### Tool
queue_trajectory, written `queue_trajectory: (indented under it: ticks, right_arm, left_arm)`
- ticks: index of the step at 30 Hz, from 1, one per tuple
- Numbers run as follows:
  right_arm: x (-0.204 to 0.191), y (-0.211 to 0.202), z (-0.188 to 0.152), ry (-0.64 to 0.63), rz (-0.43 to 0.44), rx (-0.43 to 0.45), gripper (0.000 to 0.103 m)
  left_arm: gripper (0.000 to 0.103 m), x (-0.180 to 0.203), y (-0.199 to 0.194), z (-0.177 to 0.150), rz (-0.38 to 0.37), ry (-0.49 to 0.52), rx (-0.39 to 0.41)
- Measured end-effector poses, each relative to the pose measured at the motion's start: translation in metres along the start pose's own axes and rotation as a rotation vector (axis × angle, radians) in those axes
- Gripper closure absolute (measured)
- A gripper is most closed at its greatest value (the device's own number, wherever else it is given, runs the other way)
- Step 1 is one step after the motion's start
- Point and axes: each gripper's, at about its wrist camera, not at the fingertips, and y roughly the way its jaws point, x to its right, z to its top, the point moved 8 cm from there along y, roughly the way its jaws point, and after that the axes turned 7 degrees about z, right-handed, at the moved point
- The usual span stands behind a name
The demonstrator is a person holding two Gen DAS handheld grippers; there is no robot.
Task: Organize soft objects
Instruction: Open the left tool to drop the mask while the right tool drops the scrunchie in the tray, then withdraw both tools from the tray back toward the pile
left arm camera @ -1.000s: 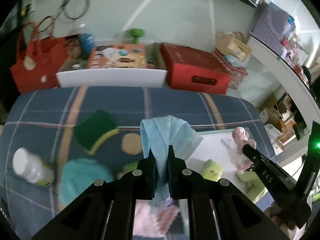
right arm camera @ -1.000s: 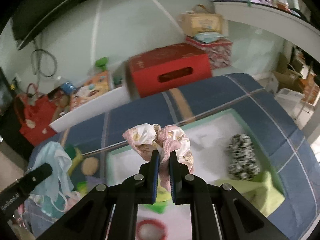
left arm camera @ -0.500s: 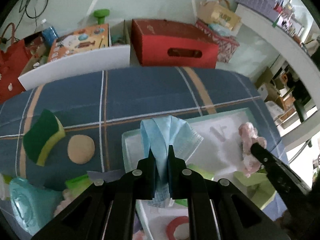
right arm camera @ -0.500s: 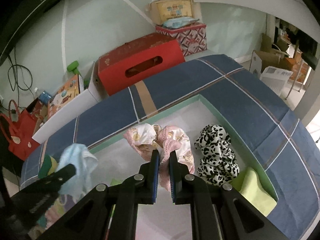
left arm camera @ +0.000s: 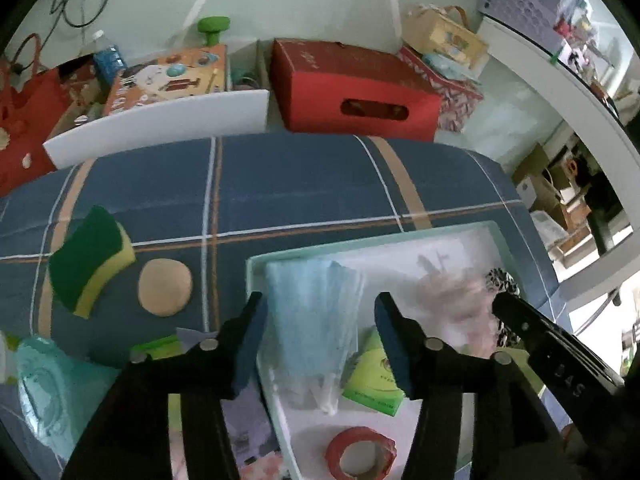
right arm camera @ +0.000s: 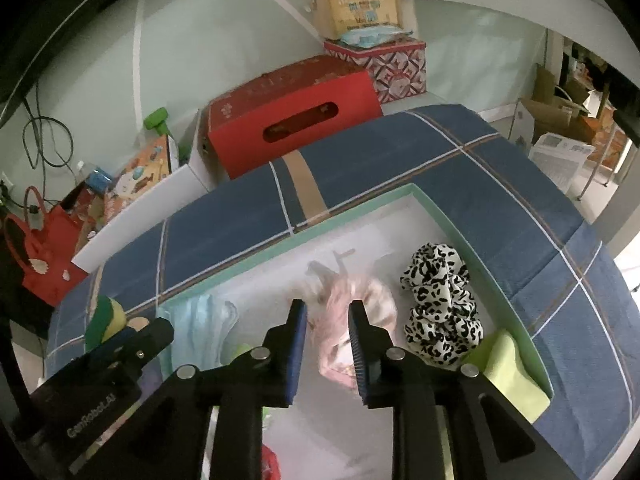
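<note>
On the blue plaid cloth, far left of the left wrist view: a green-and-yellow sponge, lying flat. Just beside it to the right, a round tan pad, apart from the sponge. Below these, at the frame edge, a teal clear-wrapped packet.

Next, a mint-rimmed white tray on the cloth. At its left end lies a light blue face mask, blurred, between the fingers of the left gripper; the jaws have just been opening and stand wide, pads clear of the mask. Near it in the tray: a lime green packet and a red tape roll.

Further right, in the right wrist view: a pink printed scrunchie, blurred, between the fingers of the right gripper; these jaws have just been opening, parted a little, whether the pads touch the fabric cannot be told. Just beside it, a black-and-white leopard scrunchie, resting on the tray floor. At the tray's right end, a yellow-green cloth against the wall.

Behind the cloth: a red cardboard box.
</note>
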Motion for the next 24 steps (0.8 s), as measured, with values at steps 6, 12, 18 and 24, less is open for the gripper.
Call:
queue_trajectory:
  ticks: [6,12,18,24]
  right_arm:
    - [-0.007,-0.012,0.002,-0.031,-0.011,0.007,0.048]
    - [-0.014,-0.014,0.0,-0.06,-0.031,-0.011,0.036]
    - [-0.018,-0.009,-0.005,-0.1,-0.069,-0.034,0.026]
    - [-0.021,-0.011,-0.006,-0.113,-0.08,-0.02,0.0]
  left_arm:
    - [0.021,-0.014,-0.008,-0.003,-0.005,-0.061,0.007]
    - [0.013,-0.028,-0.013,-0.008,0.056,-0.075,0.024]
    - [0.008,-0.036,-0.016,-0.012,0.055,-0.085,0.044]
    - [0.003,-0.046,-0.023,-0.009,0.072,-0.098,0.077]
